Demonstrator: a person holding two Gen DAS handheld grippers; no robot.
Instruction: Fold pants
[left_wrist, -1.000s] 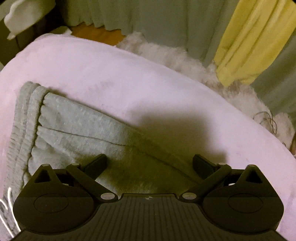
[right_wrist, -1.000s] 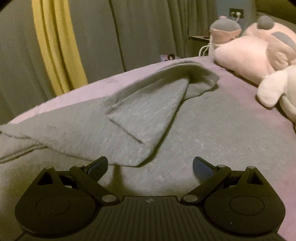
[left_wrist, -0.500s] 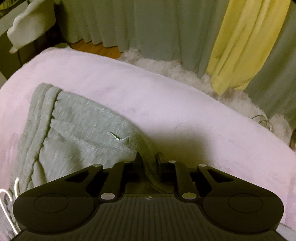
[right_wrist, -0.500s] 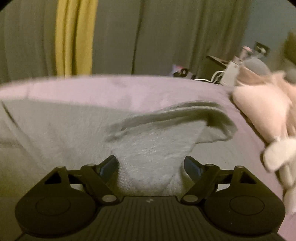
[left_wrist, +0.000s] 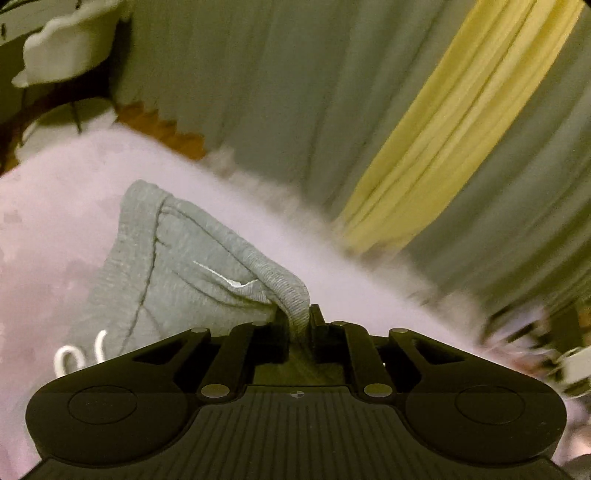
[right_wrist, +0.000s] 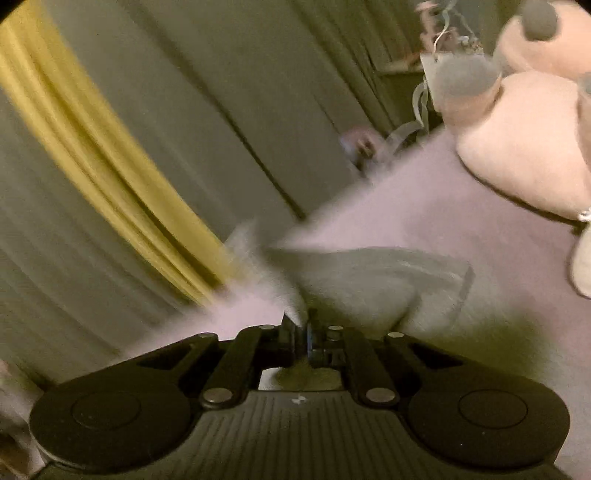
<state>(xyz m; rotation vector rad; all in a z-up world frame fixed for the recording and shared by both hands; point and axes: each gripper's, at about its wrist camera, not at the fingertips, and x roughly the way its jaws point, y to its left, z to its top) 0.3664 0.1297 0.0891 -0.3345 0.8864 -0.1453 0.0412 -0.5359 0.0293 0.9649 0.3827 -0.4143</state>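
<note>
Grey sweatpants (left_wrist: 177, 258) lie on a pale pink blanket (left_wrist: 55, 229) covering a bed. In the left wrist view my left gripper (left_wrist: 298, 321) is shut on a raised fold of the pants' side edge; the waistband and a white drawstring (left_wrist: 68, 360) lie to the left. In the blurred right wrist view my right gripper (right_wrist: 301, 332) is shut on the grey pants (right_wrist: 369, 277), lifting the cloth off the blanket (right_wrist: 424, 206). The leg end trails to the right.
Grey and yellow curtains (left_wrist: 424, 147) hang behind the bed. Pink plush toys (right_wrist: 524, 147) sit on the bed at the right. A white fluffy rug (left_wrist: 266, 188) and wooden floor lie beyond the bed edge. A white chair (left_wrist: 62, 51) stands far left.
Both grippers were open over the pants a second ago. The left closed first, then the right closed. Both have lifted the cloth and tilted upward, with strong motion blur on the right.
</note>
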